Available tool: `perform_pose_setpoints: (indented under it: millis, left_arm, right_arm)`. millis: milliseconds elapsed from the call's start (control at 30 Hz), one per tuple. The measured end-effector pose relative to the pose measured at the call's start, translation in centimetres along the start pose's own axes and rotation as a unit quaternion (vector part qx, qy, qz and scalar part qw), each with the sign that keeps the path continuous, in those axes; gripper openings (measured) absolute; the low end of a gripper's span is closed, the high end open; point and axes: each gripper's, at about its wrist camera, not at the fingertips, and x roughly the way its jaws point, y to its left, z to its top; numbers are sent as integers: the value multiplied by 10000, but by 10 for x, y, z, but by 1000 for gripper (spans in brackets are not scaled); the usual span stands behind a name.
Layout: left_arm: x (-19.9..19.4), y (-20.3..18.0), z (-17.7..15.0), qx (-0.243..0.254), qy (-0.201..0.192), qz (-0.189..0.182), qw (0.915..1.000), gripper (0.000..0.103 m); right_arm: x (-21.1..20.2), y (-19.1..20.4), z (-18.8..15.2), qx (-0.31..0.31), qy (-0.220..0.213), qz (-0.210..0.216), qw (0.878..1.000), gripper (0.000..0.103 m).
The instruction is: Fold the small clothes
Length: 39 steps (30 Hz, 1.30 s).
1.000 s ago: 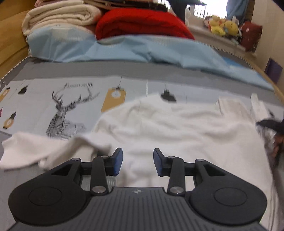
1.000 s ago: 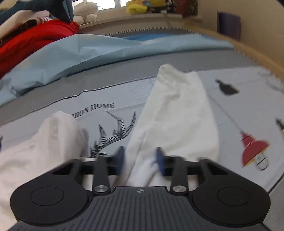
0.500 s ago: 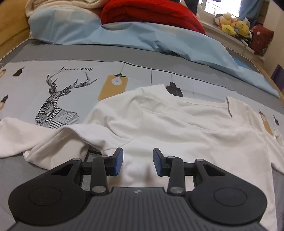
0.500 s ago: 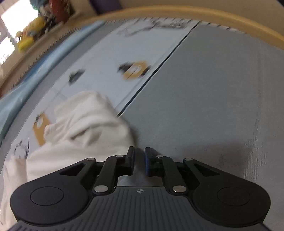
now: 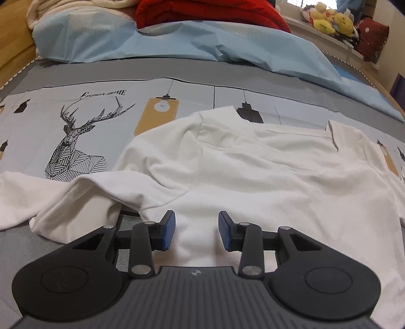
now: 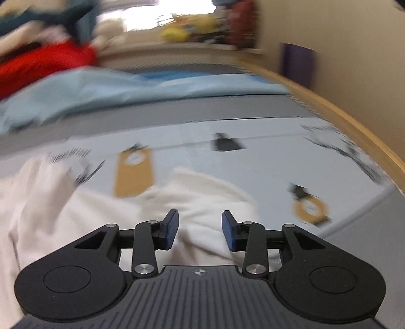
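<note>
Both pairs of jaws stand apart with nothing pinched: the left gripper (image 5: 197, 234) hovers spread over the near hem of the rumpled white cotton T-shirt (image 5: 253, 172), while the right gripper (image 6: 200, 234) is opening above a bunched white edge of the same shirt (image 6: 202, 202). That shirt lies flat on the grey printed bedspread (image 5: 83, 121) with its deer and lamp motifs. Behind it lie a light-blue sheet (image 5: 202, 43) and a red blanket (image 5: 210, 12).

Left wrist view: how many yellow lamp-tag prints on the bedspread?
2 fully countable: one print right of the deer, touching the white shirt's far edge; one at the shirt's right side, partly covered. More may lie under the shirt.
</note>
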Motion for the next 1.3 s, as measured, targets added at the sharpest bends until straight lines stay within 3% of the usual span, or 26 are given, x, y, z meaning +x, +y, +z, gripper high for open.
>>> perform_pose_setpoints:
  millis: [100, 200, 367, 533, 600, 667, 800, 900, 1000, 1100, 1233, 1300]
  left_arm:
    - [2, 1, 0, -22, 24, 21, 10000, 42]
    - [4, 1, 0, -34, 32, 29, 10000, 42]
    - [4, -2, 1, 17, 23, -29, 10000, 42]
    - [3, -5, 0, 47, 6, -39, 10000, 42]
    - [2, -5, 0, 49, -8, -25, 10000, 42]
    - [2, -4, 0, 18, -5, -14, 10000, 42]
    - [2, -4, 1, 8, -15, -49, 10000, 42]
    - [2, -5, 1, 7, -11, -76, 10000, 42]
    - [2, -4, 1, -2, -6, -102, 9999, 42]
    - [2, -4, 1, -7, -11, -108, 9999, 42]
    - [1, -4, 1, -35, -8, -130, 9999, 42]
    - [1, -6, 0, -20, -5, -142, 9999, 42]
  right_arm:
    - [17, 19, -5, -487, 242, -112, 9985, 41]
    - [25, 28, -8, -709, 154, -280, 9970, 41]
    - [22, 34, -5, -922, 132, -195, 9955, 40]
    - [20, 33, -6, -891, 165, 35, 9959, 25]
    - [20, 30, -6, -777, 144, 78, 9968, 4]
    - [18, 21, -3, -503, 30, 31, 9987, 2]
    - [-2, -25, 14, 758, -554, -82, 9955, 2]
    - [-25, -74, 20, 1826, -1176, -364, 9754, 2]
    - [-42, -128, 6, 2979, -1553, -755, 9389, 2]
    - [-47, -177, -27, 4032, -1460, -1234, 8949, 2]
    - [-46, -214, -69, 4744, -1166, -1593, 8579, 1]
    - [-48, -224, -79, 4910, -1186, -1676, 8466, 1]
